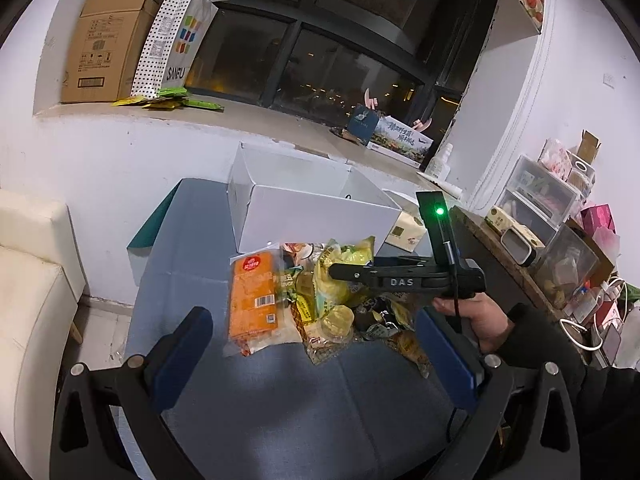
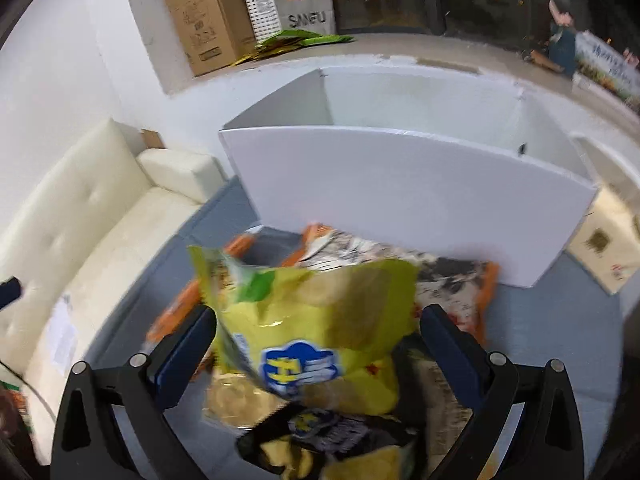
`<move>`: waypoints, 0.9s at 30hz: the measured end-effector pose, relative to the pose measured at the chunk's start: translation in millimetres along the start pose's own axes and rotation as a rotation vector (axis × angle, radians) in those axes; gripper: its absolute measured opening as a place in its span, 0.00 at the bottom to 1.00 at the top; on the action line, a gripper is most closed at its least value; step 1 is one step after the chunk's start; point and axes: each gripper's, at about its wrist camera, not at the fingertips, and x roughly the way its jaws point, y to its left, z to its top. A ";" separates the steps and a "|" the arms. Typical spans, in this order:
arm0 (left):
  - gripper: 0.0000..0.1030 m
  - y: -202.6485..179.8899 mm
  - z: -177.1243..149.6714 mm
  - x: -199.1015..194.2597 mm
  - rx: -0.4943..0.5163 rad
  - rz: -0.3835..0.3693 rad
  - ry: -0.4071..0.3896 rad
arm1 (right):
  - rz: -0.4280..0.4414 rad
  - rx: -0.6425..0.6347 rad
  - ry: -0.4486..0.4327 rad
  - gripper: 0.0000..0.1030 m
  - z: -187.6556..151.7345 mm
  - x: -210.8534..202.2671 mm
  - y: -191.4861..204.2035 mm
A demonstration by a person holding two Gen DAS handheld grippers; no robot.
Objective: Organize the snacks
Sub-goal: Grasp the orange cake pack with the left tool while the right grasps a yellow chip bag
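A pile of snack packets [image 1: 320, 300] lies on a blue-grey table [image 1: 280, 408] in front of an open white box [image 1: 316, 216]. An orange packet [image 1: 253, 300] lies at the pile's left. My left gripper [image 1: 316, 348] is open and empty, short of the pile. My right gripper [image 2: 316, 344] is open, its fingers wide on either side of a yellow-green snack bag [image 2: 320, 320] atop the pile; I cannot tell if they touch it. In the left wrist view the right gripper [image 1: 340, 272] reaches over the pile from the right. The white box [image 2: 400, 184] stands just beyond.
A cream sofa [image 2: 100, 224] stands left of the table. A windowsill behind holds a cardboard box [image 1: 108, 44], a paper bag [image 1: 176, 40] and green packets [image 1: 172, 100]. A tissue box [image 1: 408, 232] sits right of the white box. Cluttered shelves [image 1: 552, 224] fill the right.
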 end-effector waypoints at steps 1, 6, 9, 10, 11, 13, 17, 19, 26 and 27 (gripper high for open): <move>1.00 1.3 -0.4 1.2 -0.006 0.001 0.003 | 0.023 0.004 0.002 0.75 -0.9 1.1 0.6; 1.00 6.9 -2.0 6.6 -0.028 -0.001 0.011 | 0.034 -0.009 -0.013 0.55 -8.9 -5.6 2.5; 1.00 11.4 -1.1 17.8 -0.038 0.000 0.035 | 0.048 0.017 -0.075 0.53 -8.9 -27.6 0.3; 1.00 13.2 0.2 24.4 -0.041 0.001 0.049 | 0.056 0.024 -0.111 0.53 -8.0 -38.3 -0.3; 1.00 15.0 0.8 29.2 -0.043 -0.004 0.061 | 0.050 0.023 -0.141 0.53 -6.9 -47.6 -0.2; 1.00 20.6 5.5 47.4 -0.050 -0.018 0.102 | 0.023 0.036 -0.216 0.53 -3.7 -74.9 -0.6; 1.00 38.9 16.0 94.4 -0.085 -0.022 0.214 | 0.021 0.075 -0.348 0.53 -3.7 -130.2 -1.6; 1.00 51.5 21.0 121.3 -0.114 -0.041 0.267 | 0.010 0.070 -0.413 0.53 -10.0 -160.2 3.9; 0.99 86.5 17.8 184.4 -0.226 -0.025 0.426 | 0.015 0.097 -0.507 0.53 -44.3 -222.7 13.4; 0.99 89.0 15.6 190.1 -0.238 -0.029 0.444 | 0.028 0.109 -0.515 0.53 -51.5 -230.4 11.5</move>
